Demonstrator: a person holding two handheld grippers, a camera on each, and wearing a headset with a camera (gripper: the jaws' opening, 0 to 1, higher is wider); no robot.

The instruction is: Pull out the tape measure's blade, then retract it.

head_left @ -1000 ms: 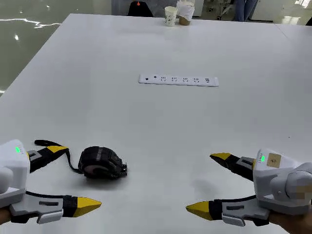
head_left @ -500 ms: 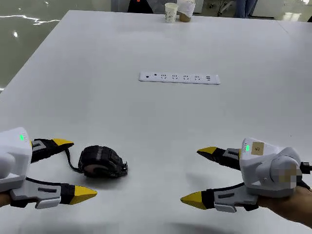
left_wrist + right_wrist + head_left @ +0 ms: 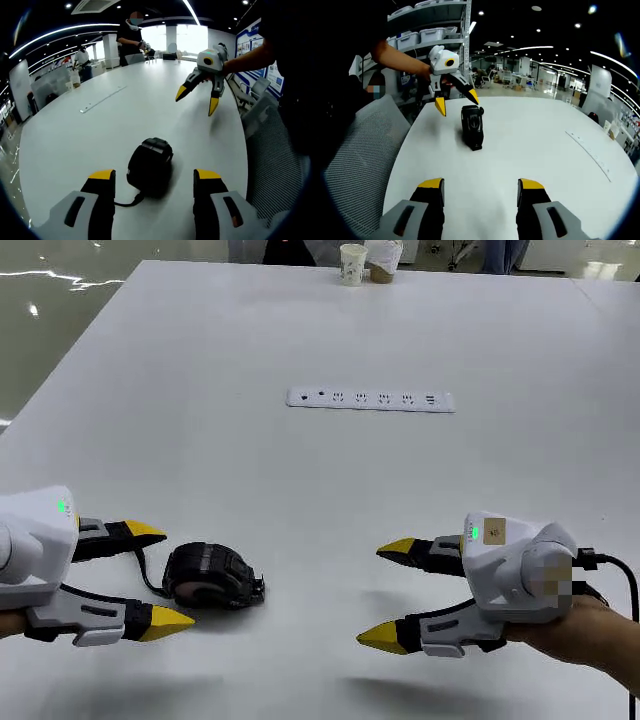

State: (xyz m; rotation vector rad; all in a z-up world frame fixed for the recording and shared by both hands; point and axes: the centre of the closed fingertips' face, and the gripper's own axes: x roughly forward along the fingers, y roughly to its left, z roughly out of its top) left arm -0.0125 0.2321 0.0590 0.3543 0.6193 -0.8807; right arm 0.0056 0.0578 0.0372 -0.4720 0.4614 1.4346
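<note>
Two tools wide open, tape measure at the left tips

Tape measure (image 3: 210, 575): black, rounded, chunky case w/ ribbed rubbery grip, lying on its side at the near-left of the surface (image 3: 300, 470), which is white, smooth and matte. Thin black strap (image 3: 143, 570) loops off its left end. Left tool (image 3: 165, 575): jaws spread wide, yellow pointed tips either side of the case's left end, gripping nothing; can't tell if they touch it. In the left gripper view the case sits just ahead, btwn the tips. Right tool (image 3: 380, 593): also spread wide, nothing held, well apart to the right, tips aimed at the case. Further back: flat white power strip (image 3: 370, 399); paper cup (image 3: 351, 265) at the far edge.
</note>
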